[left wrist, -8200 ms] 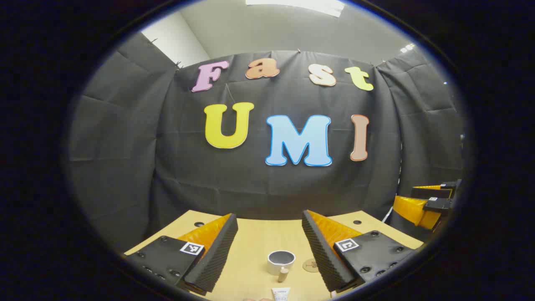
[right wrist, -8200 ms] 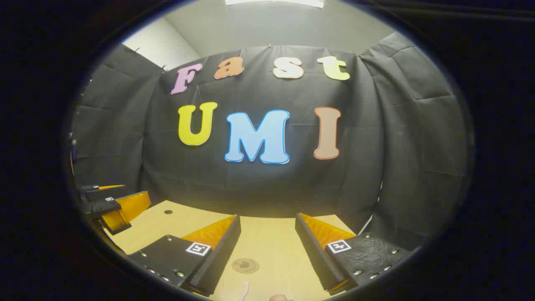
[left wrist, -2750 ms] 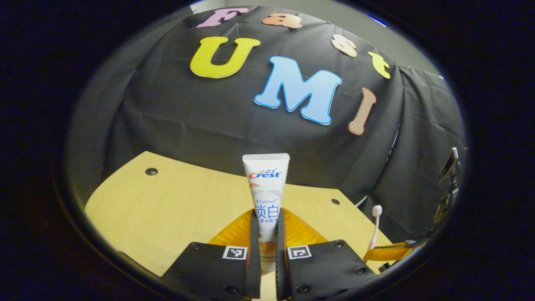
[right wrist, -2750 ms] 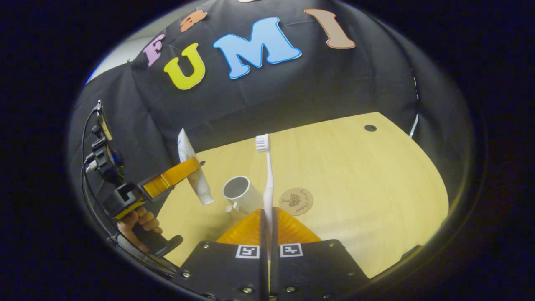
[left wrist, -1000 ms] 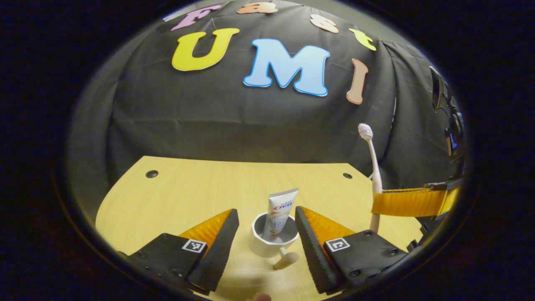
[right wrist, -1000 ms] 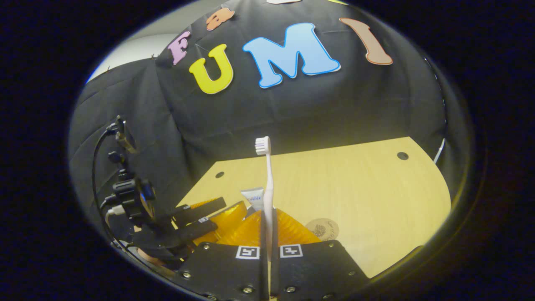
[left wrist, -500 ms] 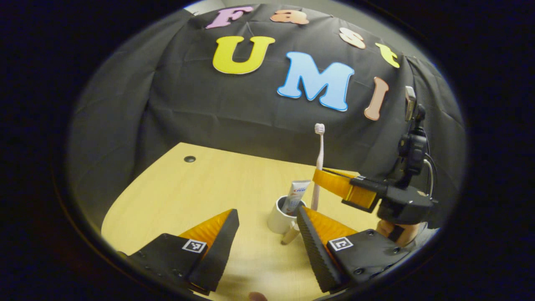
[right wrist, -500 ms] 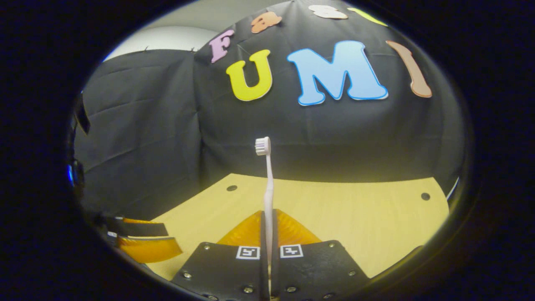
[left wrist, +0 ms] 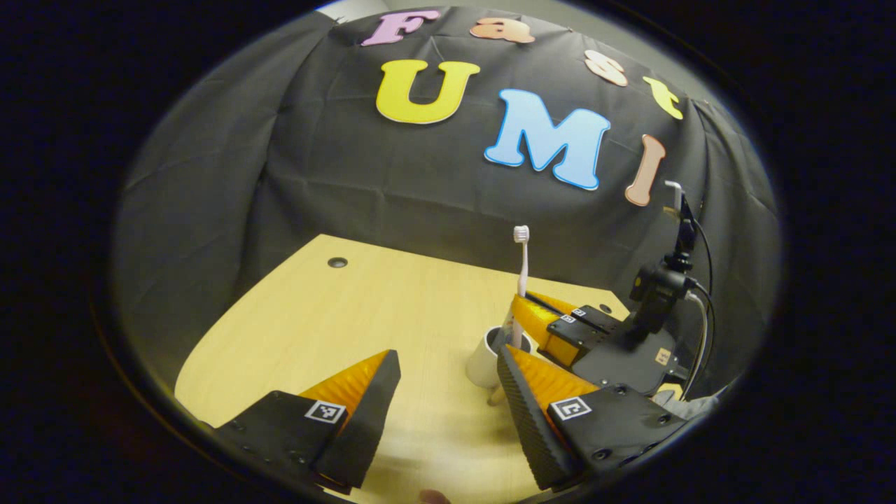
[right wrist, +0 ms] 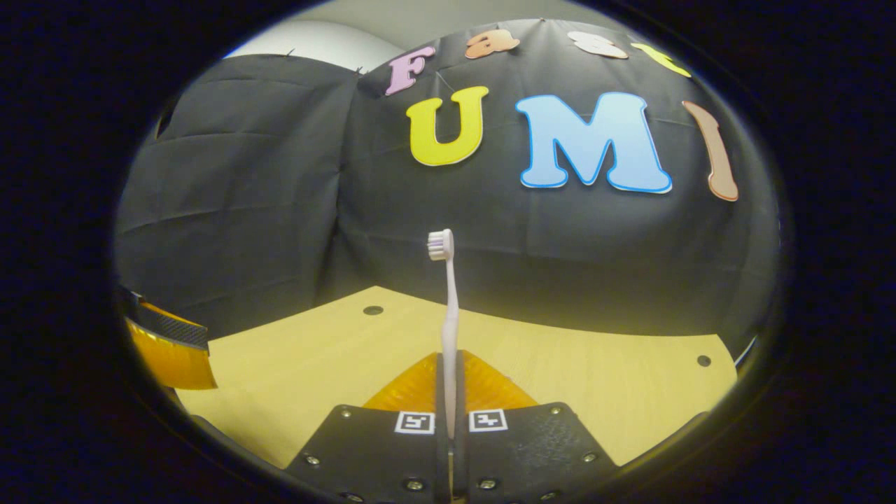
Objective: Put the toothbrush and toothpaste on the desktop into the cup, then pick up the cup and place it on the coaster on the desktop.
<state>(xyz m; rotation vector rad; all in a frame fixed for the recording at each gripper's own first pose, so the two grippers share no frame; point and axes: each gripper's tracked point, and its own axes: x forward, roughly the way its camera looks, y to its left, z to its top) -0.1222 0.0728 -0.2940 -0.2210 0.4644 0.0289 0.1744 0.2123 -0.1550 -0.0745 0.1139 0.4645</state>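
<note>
Dim booth, soft overhead light — desk (left wrist: 336, 329) bright-ish, strong fisheye warp at edges, sharp focus.

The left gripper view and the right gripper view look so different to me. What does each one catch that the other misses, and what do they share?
The left gripper view catches the white cup and the right hand-held gripper lowering the toothbrush over it. The right gripper view catches that gripper's two fingers pressed shut on the toothbrush handle, seen close up. Both share the toothbrush, upright with bristles on top, and the wooden desktop.
</note>
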